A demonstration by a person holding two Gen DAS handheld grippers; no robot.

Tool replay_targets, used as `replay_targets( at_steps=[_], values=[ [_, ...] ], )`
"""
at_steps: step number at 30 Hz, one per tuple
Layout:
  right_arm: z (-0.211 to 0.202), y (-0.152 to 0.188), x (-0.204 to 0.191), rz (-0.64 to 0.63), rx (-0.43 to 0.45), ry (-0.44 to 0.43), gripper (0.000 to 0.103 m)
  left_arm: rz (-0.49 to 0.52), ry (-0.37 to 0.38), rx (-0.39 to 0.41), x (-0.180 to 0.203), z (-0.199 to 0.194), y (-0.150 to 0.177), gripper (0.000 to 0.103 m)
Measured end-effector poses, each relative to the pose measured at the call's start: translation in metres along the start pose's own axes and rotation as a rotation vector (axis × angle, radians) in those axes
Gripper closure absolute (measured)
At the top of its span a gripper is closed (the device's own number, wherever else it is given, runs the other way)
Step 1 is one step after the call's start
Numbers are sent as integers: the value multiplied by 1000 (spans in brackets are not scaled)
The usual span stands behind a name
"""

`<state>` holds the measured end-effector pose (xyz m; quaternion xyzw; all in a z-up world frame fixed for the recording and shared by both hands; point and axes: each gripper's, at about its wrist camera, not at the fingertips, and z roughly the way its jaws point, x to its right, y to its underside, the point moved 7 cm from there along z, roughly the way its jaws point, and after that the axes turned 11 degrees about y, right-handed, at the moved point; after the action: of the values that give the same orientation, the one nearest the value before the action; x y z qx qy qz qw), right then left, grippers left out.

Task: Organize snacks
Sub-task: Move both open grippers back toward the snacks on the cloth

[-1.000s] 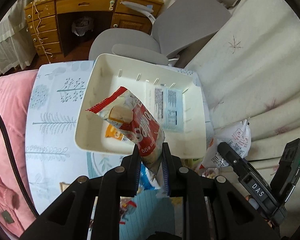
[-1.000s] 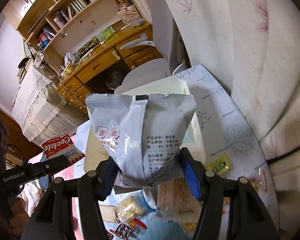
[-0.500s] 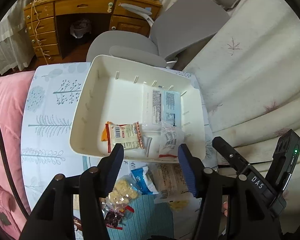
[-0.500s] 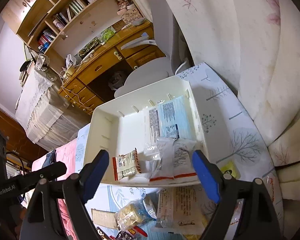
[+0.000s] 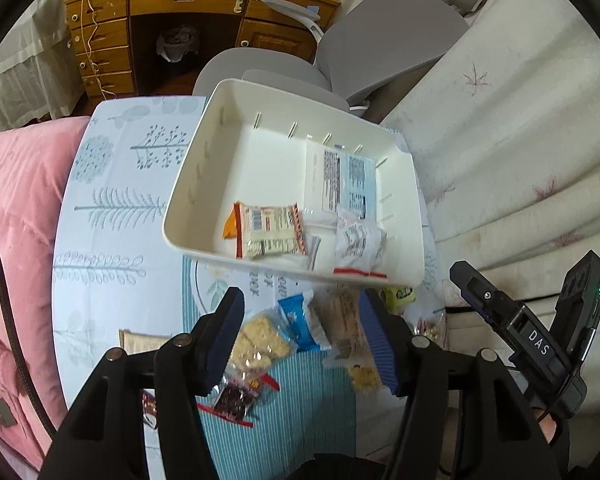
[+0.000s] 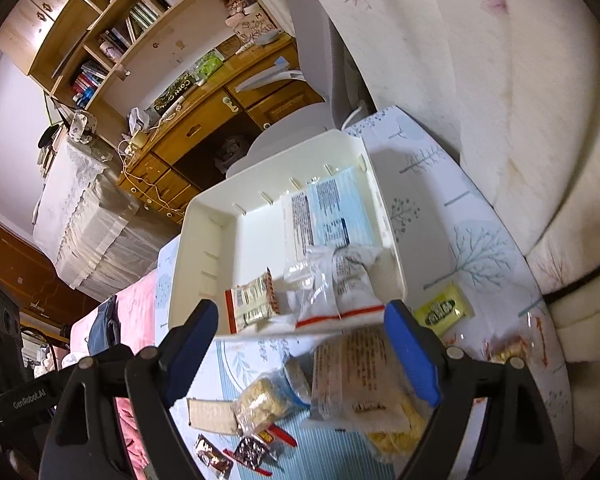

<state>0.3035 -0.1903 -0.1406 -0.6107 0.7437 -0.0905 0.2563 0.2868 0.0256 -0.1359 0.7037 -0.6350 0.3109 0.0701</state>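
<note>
Both grippers hung over the loose snacks on the near part of the table (image 5: 112, 216), w/ the white bin (image 5: 188, 200) just beyond. Left gripper (image 5: 302, 340): jaws apart, nothing btwn the pads; they had just been opening. Below the gap lay a clear cracker pack (image 5: 260, 344) and a blue-white pack (image 5: 304, 320), not touched. Right gripper (image 6: 300, 344): jaws wide, empty; a long pale packet (image 6: 348, 372) lay under the gap on the table.

Vs a sec ago: left had pinched a red-white cookie bag and right a big grey-white bag; both now let go and lying in the bin.

Bin contents: light-blue flat pack (image 5: 340, 176) at far right, red-edged cookie bag (image 5: 268, 232) at near middle w/ an orange wrapper (image 5: 229, 229) poking out at its left, crumpled grey-white bag (image 5: 356, 244) at near right. A yellow-green sachet (image 6: 444, 308) sat on the table right of the bin, outside it.
</note>
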Motion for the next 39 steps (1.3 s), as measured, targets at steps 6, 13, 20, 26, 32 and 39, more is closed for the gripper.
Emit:
replay_targets(
  at_steps=[6, 13, 20, 26, 32, 39],
  values=[
    [-5, 22, 10, 14, -29, 12, 17, -11, -10, -21, -8, 0, 27, 41],
    [-3, 46, 23, 8, -85, 20, 17, -34, -48, -47, -21, 6, 62, 37],
    [7, 74, 41, -53, -158, 46, 17, -72, -94, -112, -38, 30, 104, 36],
    [19, 99, 50, -164, -232, 82, 17, -105, -119, -168, -48, 55, 127, 33],
    [29, 118, 51, -292, -282, 114, 17, -114, -152, -229, -56, 84, 142, 27],
    [44, 139, 52, -375, -361, 132, 17, -120, -197, -284, -66, 112, 155, 24]
  ],
)
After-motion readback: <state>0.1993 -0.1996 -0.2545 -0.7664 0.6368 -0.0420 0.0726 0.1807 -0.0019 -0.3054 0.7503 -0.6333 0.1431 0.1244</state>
